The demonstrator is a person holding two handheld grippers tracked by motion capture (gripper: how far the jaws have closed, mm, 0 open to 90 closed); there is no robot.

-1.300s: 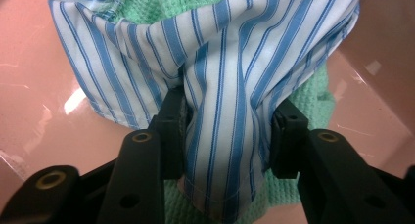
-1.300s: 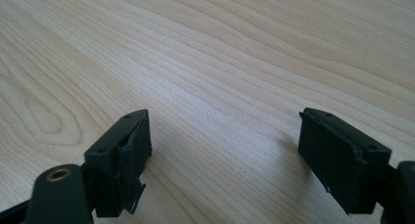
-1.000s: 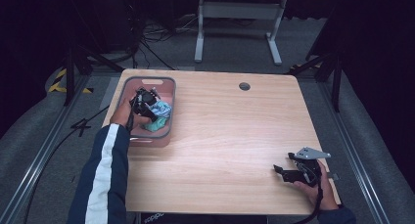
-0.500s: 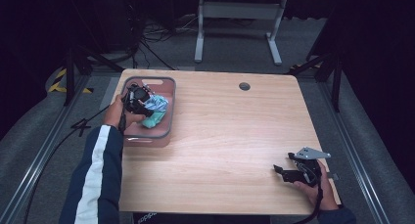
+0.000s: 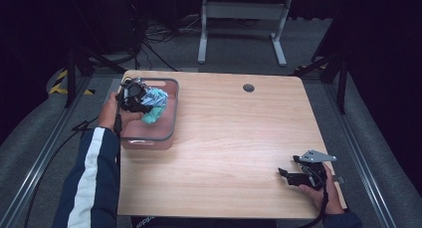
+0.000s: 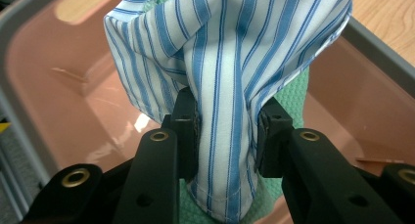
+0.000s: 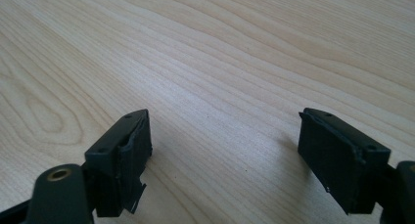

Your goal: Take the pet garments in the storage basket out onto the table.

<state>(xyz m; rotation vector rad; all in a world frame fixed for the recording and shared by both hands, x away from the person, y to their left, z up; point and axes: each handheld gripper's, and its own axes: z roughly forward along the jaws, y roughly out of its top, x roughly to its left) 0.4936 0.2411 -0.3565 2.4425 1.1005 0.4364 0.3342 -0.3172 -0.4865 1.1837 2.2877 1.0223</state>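
The left gripper is hovering over the pink bin at the near-left part of the wooden table, and its jaws are clamping a bunch of blue-and-white striped cloth between the pads. In the left gripper view the striped cloth is standing up out of the pinch in a gathered fold, fanning wider toward the top, with its stitched hem hanging just below the pads. A green cloth is sitting right behind the striped one, peeking out on the right side and again under the hem, touching it; whether the pads are catching the green one too is hard to tell. Both cloths are showing in the high view as a pale striped and teal bundle at the gripper's tip, over the bin's inside rather than lying flat on its floor. The bin's pink walls and grey rim are wrapping around the scene in the left gripper view, with the bare pink floor visible below and to the left of the cloth. Over at the near-right corner of the table, well apart from the bin, the right gripper is resting low in the person's hand, its jaws standing wide apart with nothing between them, just bare wood grain showing through the gap in the right gripper view.
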